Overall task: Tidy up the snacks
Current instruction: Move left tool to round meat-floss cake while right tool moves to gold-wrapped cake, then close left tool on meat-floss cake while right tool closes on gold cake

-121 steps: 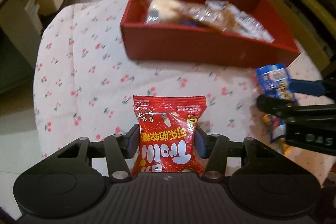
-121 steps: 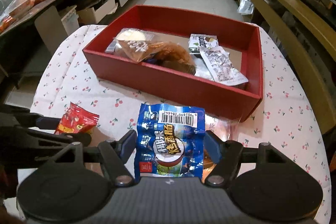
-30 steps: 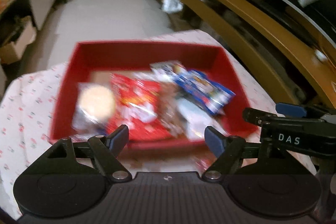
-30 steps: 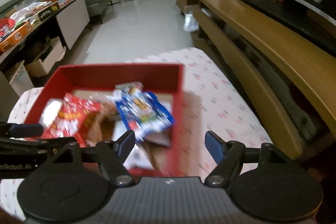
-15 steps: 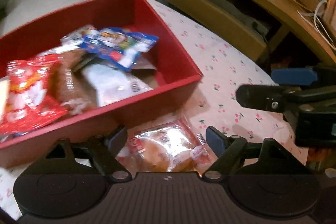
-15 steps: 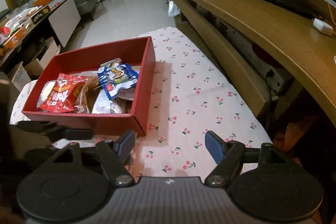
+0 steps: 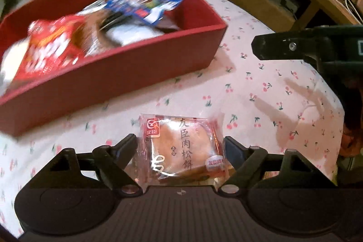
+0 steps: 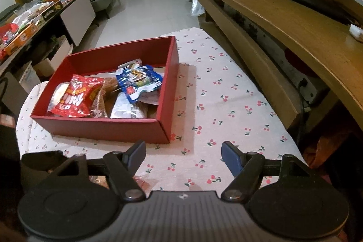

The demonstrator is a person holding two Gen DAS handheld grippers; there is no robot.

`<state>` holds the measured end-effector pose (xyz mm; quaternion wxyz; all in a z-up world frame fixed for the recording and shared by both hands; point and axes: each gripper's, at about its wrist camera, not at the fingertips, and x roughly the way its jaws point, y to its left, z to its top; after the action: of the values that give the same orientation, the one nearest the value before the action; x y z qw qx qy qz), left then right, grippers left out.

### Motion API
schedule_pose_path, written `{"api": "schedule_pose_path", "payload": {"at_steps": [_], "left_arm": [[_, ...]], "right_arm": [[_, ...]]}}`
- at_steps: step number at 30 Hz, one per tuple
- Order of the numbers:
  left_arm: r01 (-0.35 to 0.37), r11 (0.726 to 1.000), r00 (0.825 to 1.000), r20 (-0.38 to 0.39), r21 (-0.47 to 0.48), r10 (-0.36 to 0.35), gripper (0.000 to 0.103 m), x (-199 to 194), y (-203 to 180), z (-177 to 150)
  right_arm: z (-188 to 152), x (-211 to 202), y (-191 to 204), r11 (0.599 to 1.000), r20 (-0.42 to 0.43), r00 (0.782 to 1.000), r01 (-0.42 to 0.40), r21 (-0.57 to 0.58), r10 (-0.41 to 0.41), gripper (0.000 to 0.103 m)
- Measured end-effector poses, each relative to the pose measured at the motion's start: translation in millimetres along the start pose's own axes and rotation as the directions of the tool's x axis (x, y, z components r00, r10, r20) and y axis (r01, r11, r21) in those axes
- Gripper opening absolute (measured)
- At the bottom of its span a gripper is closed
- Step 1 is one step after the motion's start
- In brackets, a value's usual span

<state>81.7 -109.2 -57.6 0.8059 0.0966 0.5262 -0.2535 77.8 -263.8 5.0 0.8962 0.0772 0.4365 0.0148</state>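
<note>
Clear-wrapped cake [image 7: 181, 146] reading 友臣肉松饼 lies between the spread left claw [image 7: 180, 146]; right claw [image 8: 183, 152] gapes empty.

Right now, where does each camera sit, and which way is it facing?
Left wrist: on the left gripper, looking steeply down at a pastry packet between its open fingers; the right gripper shows at the right edge.
Right wrist: on the right gripper, open over bare tablecloth, facing the room.
Shared: the red box of snacks.
</note>
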Motion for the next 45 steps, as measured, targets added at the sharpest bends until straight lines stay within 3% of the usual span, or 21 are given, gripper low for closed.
{"api": "schedule_pose_path", "payload": {"at_steps": [5, 11, 16, 21, 24, 26, 29, 30, 32, 34, 38, 40, 45], "left_arm": [[-0.034, 0.999, 0.999, -0.004, -0.024, 0.034, 0.081, -9.4, 5.5, -11.7], [-0.051, 0.995, 0.999, 0.008, -0.091, 0.052, 0.074, -37.1, 34.7, -36.6], [-0.056, 0.988, 0.998, 0.006, -0.146, 0.058, 0.074, -47.2, 58.8, -41.0], [-0.044, 0.988, 0.999, 0.001, -0.145, 0.044, 0.074, -51.3, 67.1, -49.8], [-0.044, 0.989, 0.999, -0.006, -0.142, 0.044, 0.075, -48.7, 65.0, -46.2], [-0.053, 0.989, 0.999, -0.012, -0.135, 0.052, 0.077, -45.6, 62.7, -45.0], [-0.064, 0.99, 0.998, -0.026, -0.124, 0.061, 0.08, -42.7, 60.2, -45.6], [-0.065, 0.99, 0.998, -0.029, -0.125, 0.062, 0.08, -42.1, 60.6, -45.6], [-0.071, 0.99, 0.997, -0.036, -0.125, 0.067, 0.081, -40.5, 60.8, -45.3], [-0.077, 0.989, 0.997, -0.039, -0.123, 0.073, 0.081, -39.4, 60.1, -45.2], [-0.08, 0.99, 0.996, -0.038, -0.114, 0.076, 0.082, -37.4, 59.0, -44.9], [-0.079, 0.99, 0.996, -0.037, -0.115, 0.075, 0.082, -37.1, 60.5, -45.6], [-0.085, 0.991, 0.996, -0.034, -0.106, 0.081, 0.083, -37.1, 59.2, -47.4]], "right_arm": [[-5.3, 6.0, 9.9, 0.999, -0.039, 0.999, -0.016, -0.039, 0.014, 0.083], [-32.4, 15.9, 25.3, 0.983, -0.127, 0.992, -0.035, -0.178, 0.012, 0.083], [-58.7, 29.8, 46.0, 0.93, -0.226, 0.973, -0.133, -0.343, 0.056, 0.083], [-69.5, 35.7, 57.9, 0.882, -0.282, 0.953, -0.226, -0.414, 0.112, 0.083], [-75.5, 40.5, 67.6, 0.854, -0.307, 0.945, -0.248, -0.458, 0.11, 0.083], [-80.8, 40.9, 73.7, 0.832, -0.288, 0.953, -0.233, -0.504, 0.093, 0.086], [-83.8, 36.4, 73.3, 0.834, -0.289, 0.953, -0.229, -0.502, 0.089, 0.08], [-84.8, 34.1, 73.2, 0.833, -0.283, 0.955, -0.227, -0.505, 0.088, 0.069], [-88.9, 28.9, 76.2, 0.831, -0.274, 0.958, -0.218, -0.511, 0.083, 0.057], [-92.0, 25.0, 79.0, 0.834, -0.257, 0.964, -0.19, -0.519, 0.06, 0.055], [-87.2, 26.4, 69.1, 0.889, -0.289, 0.955, -0.188, -0.418, 0.066, 0.055], [-85.6, 23.8, 65.0, 0.898, -0.287, 0.956, -0.182, -0.4, 0.066, 0.062], [-97.1, 14.0, 73.3, 0.872, -0.296, 0.953, -0.195, -0.448, 0.061, 0.077]]}}
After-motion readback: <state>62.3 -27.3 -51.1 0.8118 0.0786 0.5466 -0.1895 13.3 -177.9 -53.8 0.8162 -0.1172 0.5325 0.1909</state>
